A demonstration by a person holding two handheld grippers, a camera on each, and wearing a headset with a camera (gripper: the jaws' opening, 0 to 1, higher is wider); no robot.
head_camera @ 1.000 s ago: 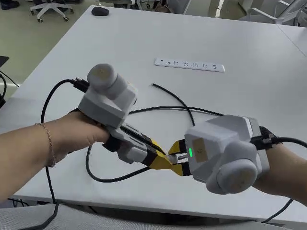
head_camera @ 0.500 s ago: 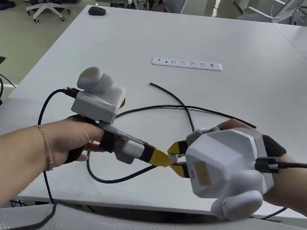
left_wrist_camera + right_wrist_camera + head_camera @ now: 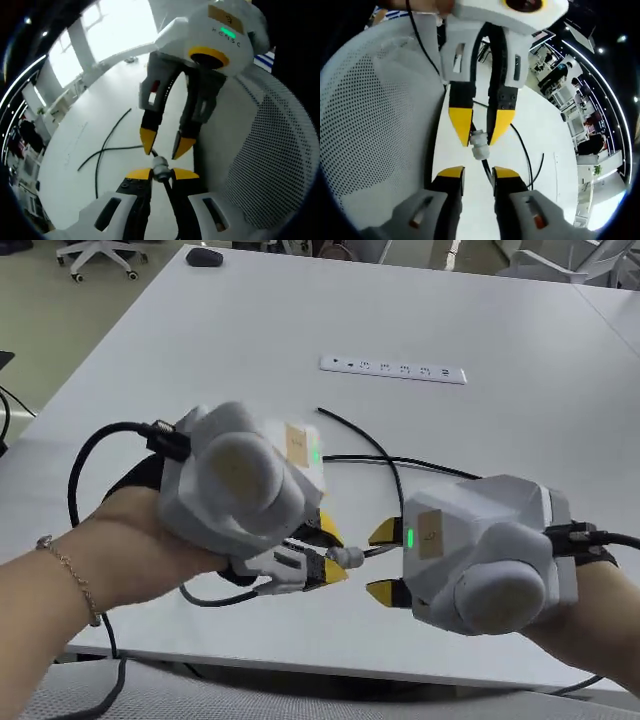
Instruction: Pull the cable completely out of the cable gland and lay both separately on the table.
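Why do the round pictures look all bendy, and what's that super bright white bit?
Left gripper view: the fisheye lens curves the table, and the windows glare to plain white. Right gripper view: the mesh chair bulges like a ball, but the cable gland looks sharp. Head view: lines are straight; the left tongs have a slightly blurred casing.

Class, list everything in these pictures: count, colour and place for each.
table: one, white, beneath everything
power strip: one, white, far middle of table
mouse: one, dark, far left corner
office chairs: several, pale, floor beyond table
cable: one, black, on table, end in gland
cable gland: one, pale grey, held above table
bracelet: one, thin, left wrist
left gripper: one, white with yellow tips, shut on gland
right gripper: one, white with yellow tips, open around cable
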